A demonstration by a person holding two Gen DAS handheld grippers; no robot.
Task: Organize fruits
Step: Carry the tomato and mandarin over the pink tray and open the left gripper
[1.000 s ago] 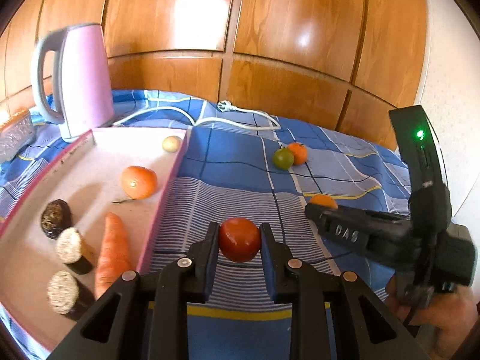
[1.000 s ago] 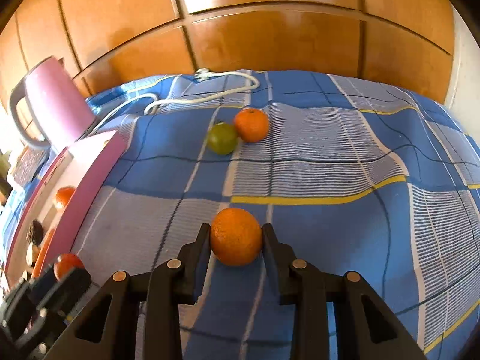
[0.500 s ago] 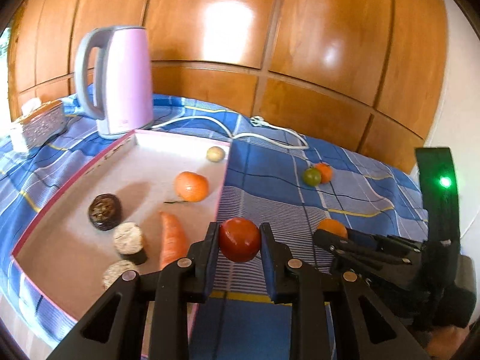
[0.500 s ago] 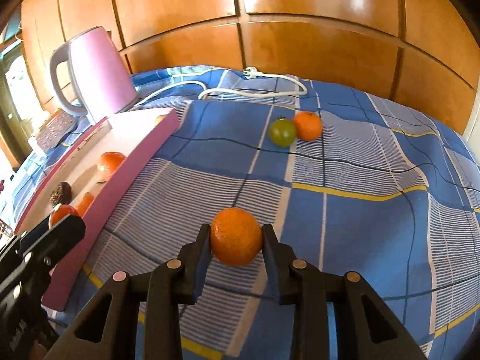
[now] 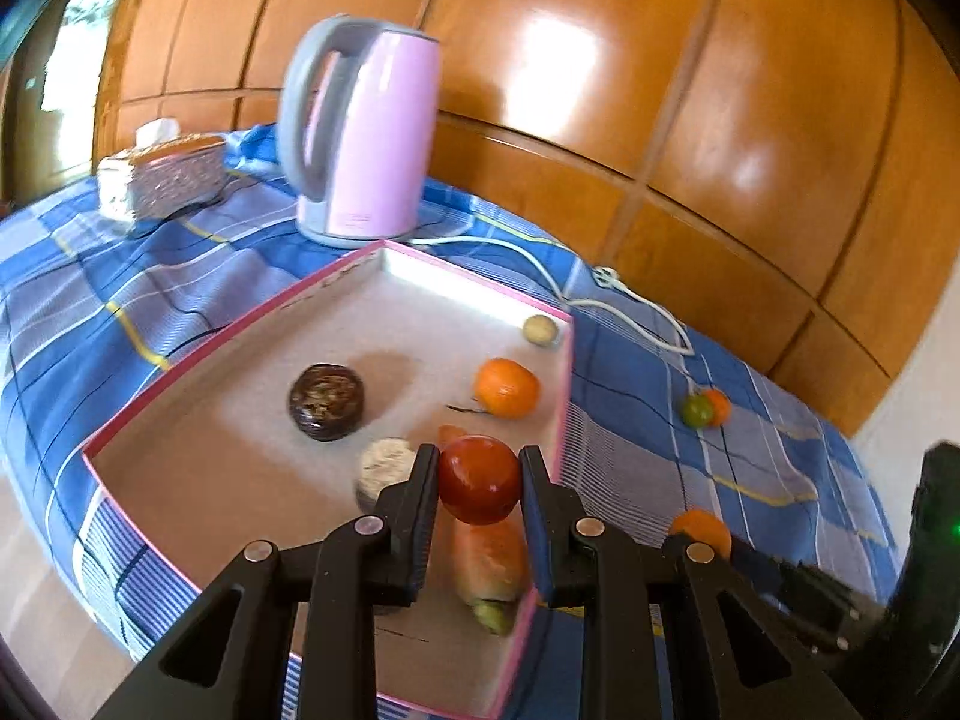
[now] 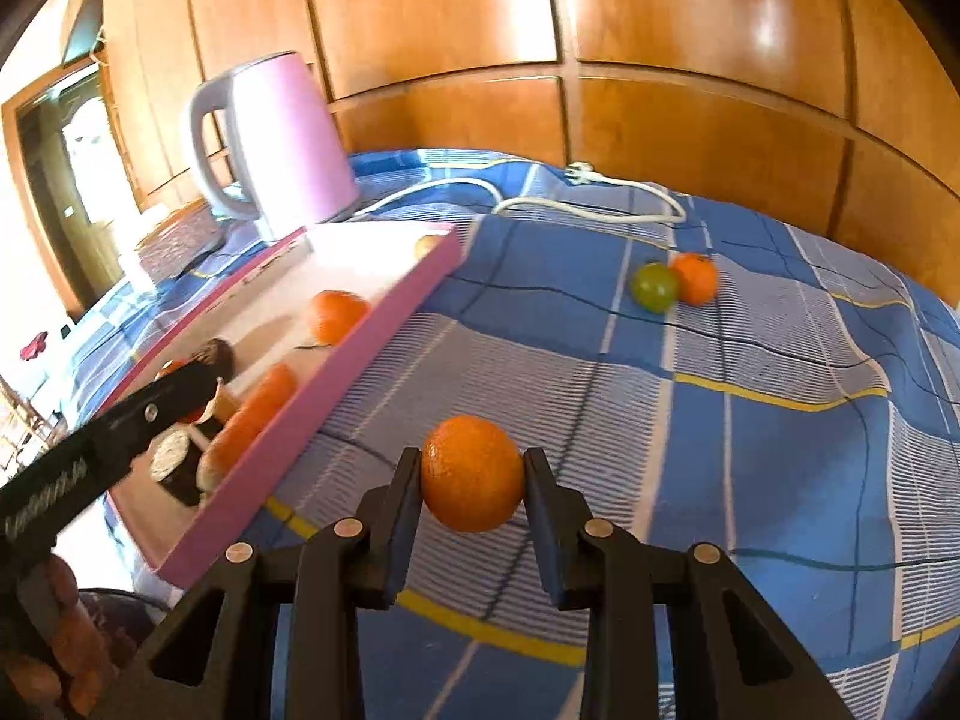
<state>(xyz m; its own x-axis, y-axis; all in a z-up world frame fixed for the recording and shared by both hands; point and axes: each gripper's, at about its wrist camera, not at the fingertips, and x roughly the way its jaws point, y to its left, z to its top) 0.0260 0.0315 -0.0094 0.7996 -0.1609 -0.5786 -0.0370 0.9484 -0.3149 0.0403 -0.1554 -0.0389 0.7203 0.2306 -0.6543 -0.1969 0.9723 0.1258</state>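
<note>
Left gripper (image 5: 479, 489) clamped on a red tomato (image 5: 479, 479), held above the near right part of the pink tray (image 5: 228, 324), over the carrot (image 5: 489, 564). Right gripper (image 6: 471, 480) clamped on an orange (image 6: 472, 473), held over the blue checked cloth (image 6: 780, 420) on the surface, just right of the tray's long wall. In the tray: another orange (image 5: 507, 387) near the right wall, a small pale round fruit (image 5: 540, 330) in the far corner, a dark round piece (image 5: 326, 401), and a pale-topped dark roll (image 5: 384, 468) just left of the left gripper. Outside the tray, a green fruit (image 6: 654, 286) and one more orange (image 6: 695, 278) sit touching on the cloth, well apart from both grippers. Pink kettle (image 5: 360, 132) stands behind the tray, white cord (image 6: 588, 204) trailing across the cloth. Tissue box (image 5: 162, 177) at far left.
</note>
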